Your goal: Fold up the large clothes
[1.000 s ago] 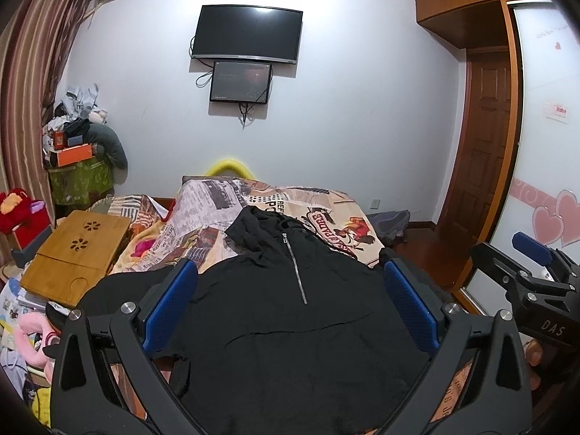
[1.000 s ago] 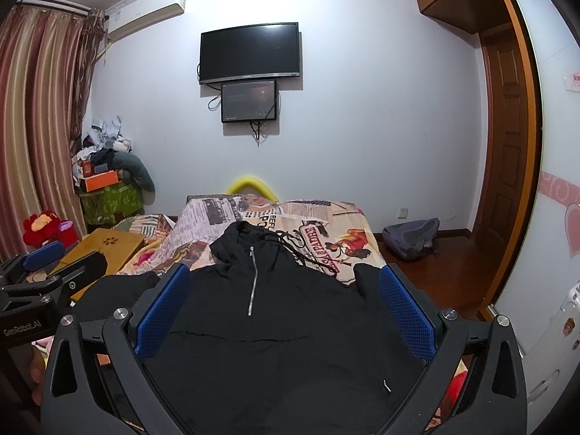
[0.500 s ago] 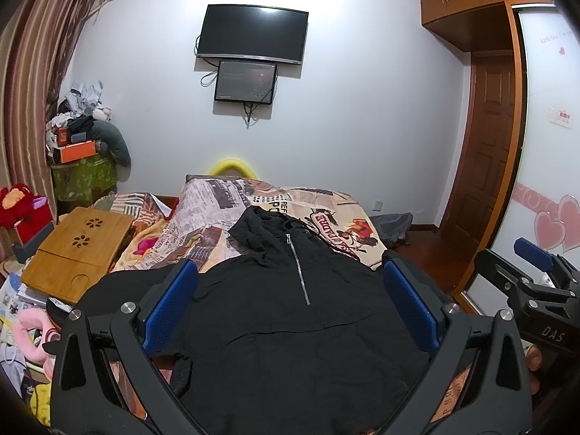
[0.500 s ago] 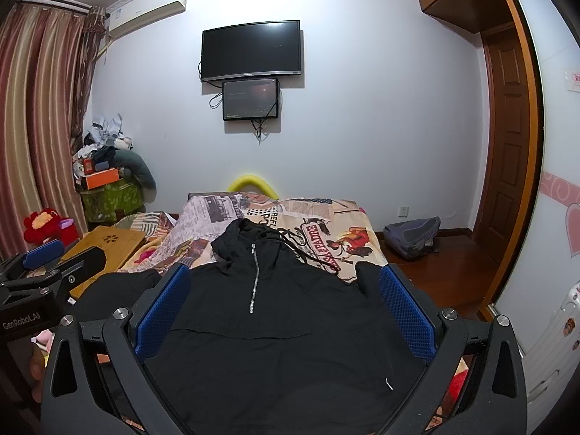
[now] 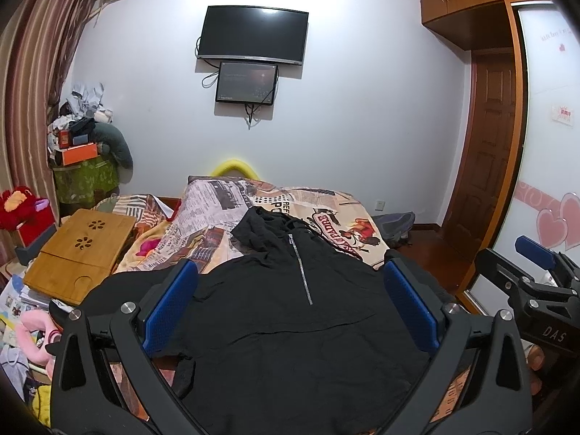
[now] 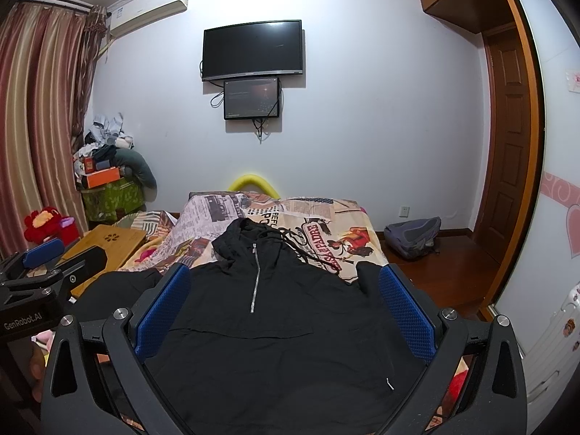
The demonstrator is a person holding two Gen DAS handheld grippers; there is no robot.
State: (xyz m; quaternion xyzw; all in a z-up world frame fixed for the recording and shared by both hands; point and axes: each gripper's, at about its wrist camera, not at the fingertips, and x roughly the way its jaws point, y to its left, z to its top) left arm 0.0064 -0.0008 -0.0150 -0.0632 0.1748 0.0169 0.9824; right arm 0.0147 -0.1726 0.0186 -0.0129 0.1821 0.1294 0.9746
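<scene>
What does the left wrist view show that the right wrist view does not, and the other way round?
Only the left wrist view shows the pink plush and papers at the bed's left side, the whole bamboo lap desk, and the right gripper at its edge. Only the right wrist view shows the whole grey backpack on the floor, the hoodie's drawstring, and the left gripper. Both show the black hoodie spread flat on the bed, the wall television, and open fingers holding nothing.
</scene>
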